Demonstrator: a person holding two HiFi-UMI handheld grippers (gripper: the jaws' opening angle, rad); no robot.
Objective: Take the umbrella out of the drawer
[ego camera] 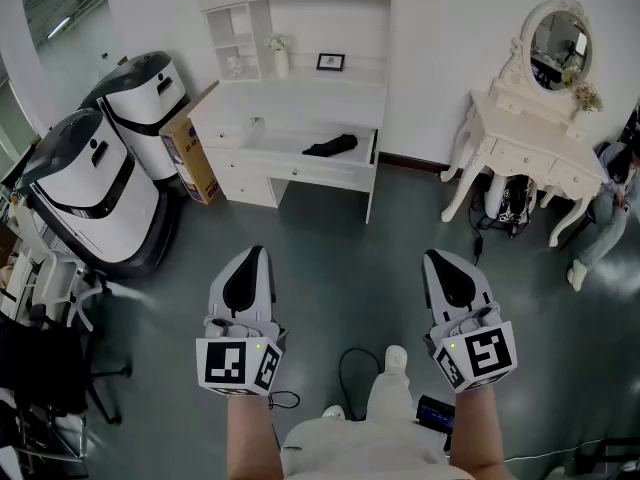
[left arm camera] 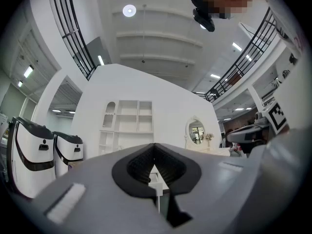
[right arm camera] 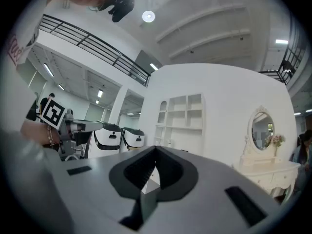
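Both are shut with nothing between the jaws: the left hand-held gripper and the right hand-held gripper, held side by side. The black umbrella lies well ahead of them, roughly between their lines, in the pulled-out drawer of the white surface. The step in hand looks like the approach. Close the gap first, spread one gripper's jaws before reaching in, come down over the drawer front, take the umbrella across its middle, then lift it clear of the rim.
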